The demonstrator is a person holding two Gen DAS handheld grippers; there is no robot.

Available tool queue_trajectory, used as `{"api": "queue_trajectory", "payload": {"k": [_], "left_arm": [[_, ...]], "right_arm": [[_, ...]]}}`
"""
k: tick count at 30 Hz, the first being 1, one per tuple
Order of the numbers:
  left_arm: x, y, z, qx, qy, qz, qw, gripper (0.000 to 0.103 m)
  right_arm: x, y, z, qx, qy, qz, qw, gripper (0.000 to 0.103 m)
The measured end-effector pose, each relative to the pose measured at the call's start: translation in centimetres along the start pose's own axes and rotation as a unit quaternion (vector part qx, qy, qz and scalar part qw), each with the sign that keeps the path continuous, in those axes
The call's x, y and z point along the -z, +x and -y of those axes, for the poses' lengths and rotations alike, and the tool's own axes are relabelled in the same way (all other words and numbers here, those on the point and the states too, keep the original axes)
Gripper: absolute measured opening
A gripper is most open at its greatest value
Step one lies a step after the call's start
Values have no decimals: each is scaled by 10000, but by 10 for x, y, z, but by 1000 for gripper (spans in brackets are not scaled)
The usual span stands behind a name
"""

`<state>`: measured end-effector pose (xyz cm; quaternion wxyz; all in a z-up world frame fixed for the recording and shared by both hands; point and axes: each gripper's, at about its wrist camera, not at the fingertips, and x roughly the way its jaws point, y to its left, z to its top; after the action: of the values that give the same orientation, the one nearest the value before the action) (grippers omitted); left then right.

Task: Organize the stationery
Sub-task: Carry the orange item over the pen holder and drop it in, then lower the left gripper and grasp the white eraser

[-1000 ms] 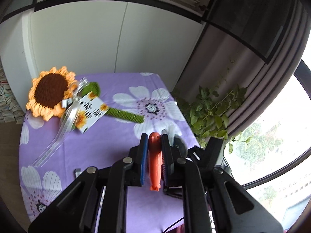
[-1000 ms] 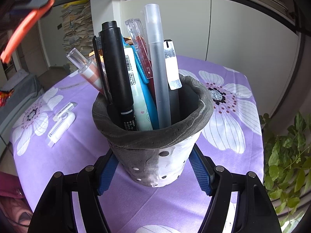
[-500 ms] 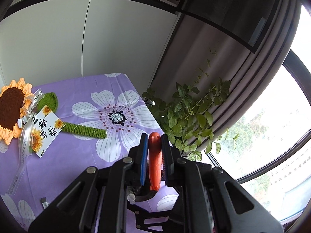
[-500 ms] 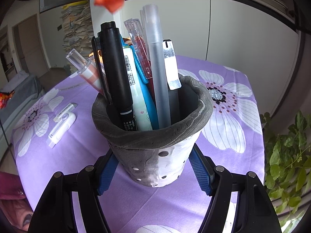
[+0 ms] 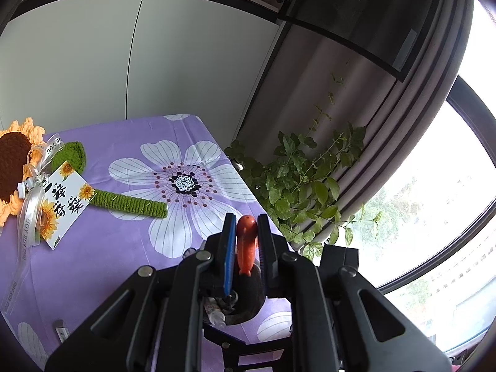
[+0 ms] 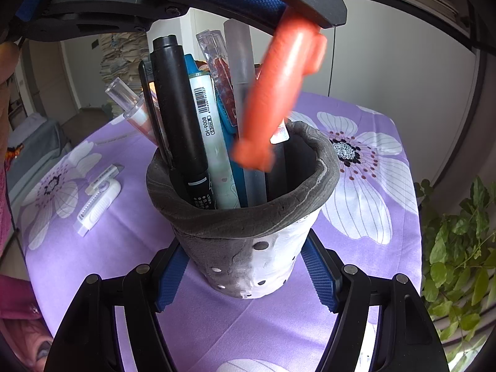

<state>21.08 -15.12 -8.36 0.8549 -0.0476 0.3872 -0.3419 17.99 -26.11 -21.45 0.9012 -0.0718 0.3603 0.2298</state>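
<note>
My left gripper [image 5: 245,221] is shut on an orange pen [image 5: 246,248] and holds it over the grey and white pen cup [image 6: 248,238], which also shows in the left wrist view [image 5: 248,303] below the fingers. In the right wrist view the orange pen [image 6: 276,96] hangs tilted with its lower end just above the cup's mouth. The cup holds several pens, among them a black marker [image 6: 179,108]. My right gripper [image 6: 245,279] is shut on the cup's lower wall and the cup stands on the purple flowered tablecloth [image 6: 356,186].
A white correction tape [image 6: 97,206] lies on the cloth left of the cup. A crocheted sunflower [image 5: 18,167] with a card [image 5: 65,201] lies at the far left. A leafy plant [image 5: 303,179] stands beyond the table's right edge.
My left gripper has carried the orange pen from the upper left to right above the cup's mouth. The right gripper and the cup have not moved.
</note>
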Motion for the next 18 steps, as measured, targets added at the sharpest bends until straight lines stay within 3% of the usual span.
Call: {"api": "queue_trajectory", "payload": {"k": [9, 11, 14, 16, 18], "left_arm": [[5, -8, 3, -51, 164, -111, 9998, 12], [7, -14, 4, -33, 217, -114, 9997, 16], [8, -25, 7, 26, 315, -53, 9995, 30], [8, -36, 9, -167, 384, 111, 9991, 43], [7, -53, 7, -239, 411, 333, 9983, 43]], "right_arm": [[1, 0, 1, 6, 7, 1, 10000, 73], [1, 0, 1, 7, 7, 1, 10000, 73], [1, 0, 1, 8, 6, 0, 10000, 73], [1, 0, 1, 10, 4, -1, 10000, 73], [1, 0, 1, 5, 15, -1, 10000, 73]]}}
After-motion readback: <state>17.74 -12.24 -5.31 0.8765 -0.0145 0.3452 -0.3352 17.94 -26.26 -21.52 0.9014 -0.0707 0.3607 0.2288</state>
